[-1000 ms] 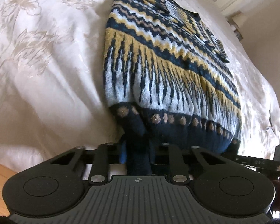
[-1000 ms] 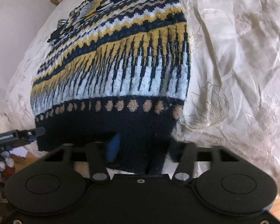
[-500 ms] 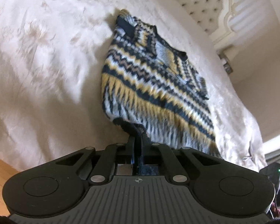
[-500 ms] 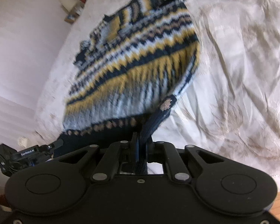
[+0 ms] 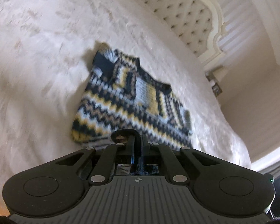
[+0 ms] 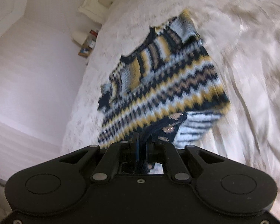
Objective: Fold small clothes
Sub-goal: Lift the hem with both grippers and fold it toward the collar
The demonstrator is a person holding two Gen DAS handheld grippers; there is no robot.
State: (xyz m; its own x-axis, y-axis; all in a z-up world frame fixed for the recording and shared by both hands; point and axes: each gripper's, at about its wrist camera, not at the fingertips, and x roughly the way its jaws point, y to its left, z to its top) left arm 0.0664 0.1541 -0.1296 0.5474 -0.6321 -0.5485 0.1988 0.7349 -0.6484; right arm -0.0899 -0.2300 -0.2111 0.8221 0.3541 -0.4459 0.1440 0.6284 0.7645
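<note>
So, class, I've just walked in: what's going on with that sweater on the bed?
A person is folding the sweater on the bed with two hand-held tongs. The left tongs and the right tongs are each shut on a corner of the dark hem, lifted above the body of the sweater. The collar end lies flat toward the headboard. The fold is under way, not yet laid down.

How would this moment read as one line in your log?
step: fold hem up | left tongs: shut on sweater hem | right tongs: shut on hem | bed: under sweater
</note>
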